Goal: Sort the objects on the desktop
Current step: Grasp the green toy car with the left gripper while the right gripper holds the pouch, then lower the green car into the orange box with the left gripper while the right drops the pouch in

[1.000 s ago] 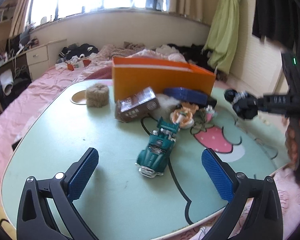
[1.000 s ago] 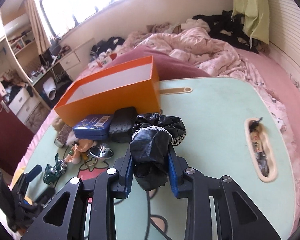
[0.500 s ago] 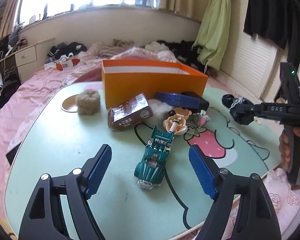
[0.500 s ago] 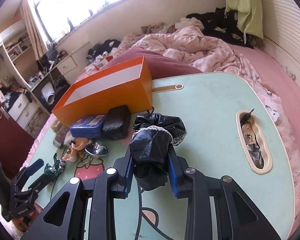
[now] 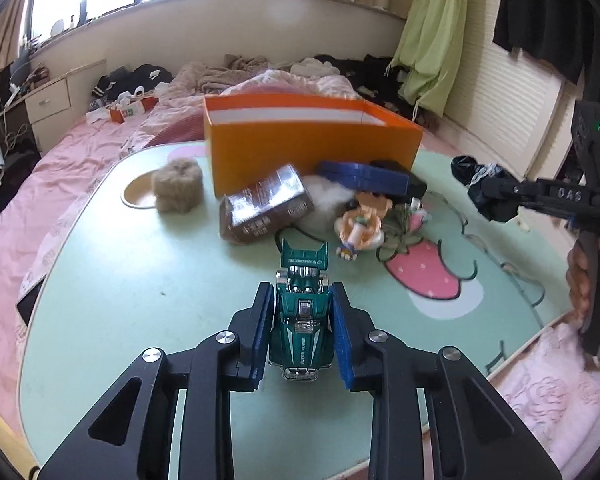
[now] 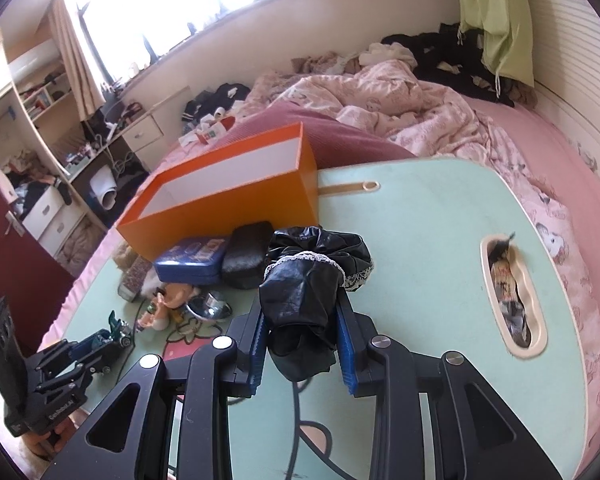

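A green toy car (image 5: 302, 320) stands on the mint-green table (image 5: 140, 280), nose toward the camera. My left gripper (image 5: 301, 288) is closing on it, and its blue pads touch both sides of the car. My right gripper (image 6: 300, 308) is shut on a black scrunchie with white lace trim (image 6: 300, 280) and holds it above the table. The left wrist view shows that gripper (image 5: 496, 194) and the scrunchie (image 5: 466, 168) at the right. An open orange box (image 5: 312, 148) stands at the table's far side.
In front of the box lie a brown packet (image 5: 266, 204), a blue tin (image 5: 360, 174), a black case (image 6: 246, 260), a small doll (image 5: 360, 224), a shiny metal piece (image 6: 208, 306) and a fluffy brown ball (image 5: 178, 186). A pink bed surrounds the table. A slot (image 6: 512, 292) in the table holds clutter.
The left jaws have come together from wide open onto the sides of the green car. The right gripper still holds the black scrunchie in about the same place.
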